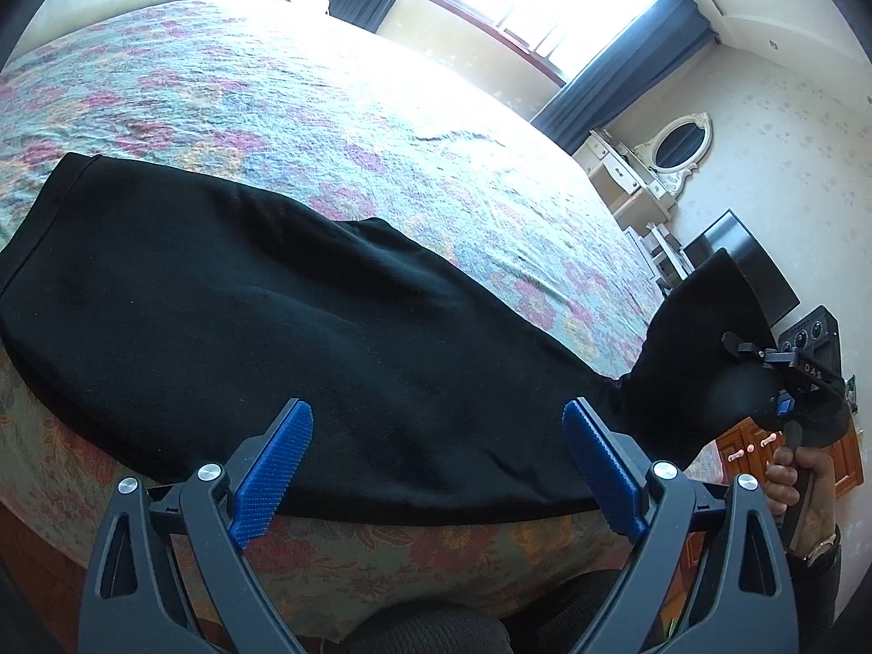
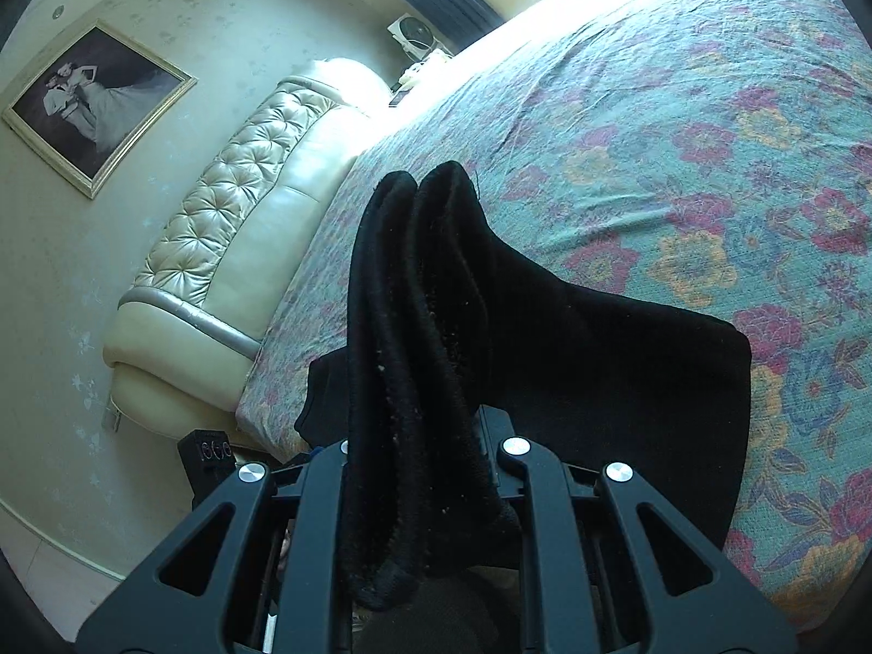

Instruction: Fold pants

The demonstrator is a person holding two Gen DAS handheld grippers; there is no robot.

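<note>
The black pants (image 1: 283, 327) lie folded lengthwise along the near edge of a bed, waist end at the left. My left gripper (image 1: 436, 468) is open just above their near edge, its blue pads (image 1: 272, 479) spread wide and empty. My right gripper (image 1: 763, 376) is shut on the cuff end of the pants (image 1: 703, 338) and holds it lifted off the bed at the right. In the right wrist view the cuffs (image 2: 419, 338) stick up between the shut fingers of my right gripper (image 2: 419, 452), whose pads are hidden by cloth.
The bed carries a floral teal bedspread (image 1: 338, 125) (image 2: 681, 136). A padded cream headboard (image 2: 234, 240) stands at one end. A dressing table with an oval mirror (image 1: 676, 147) and a dark screen (image 1: 746, 256) stand by the wall past the foot.
</note>
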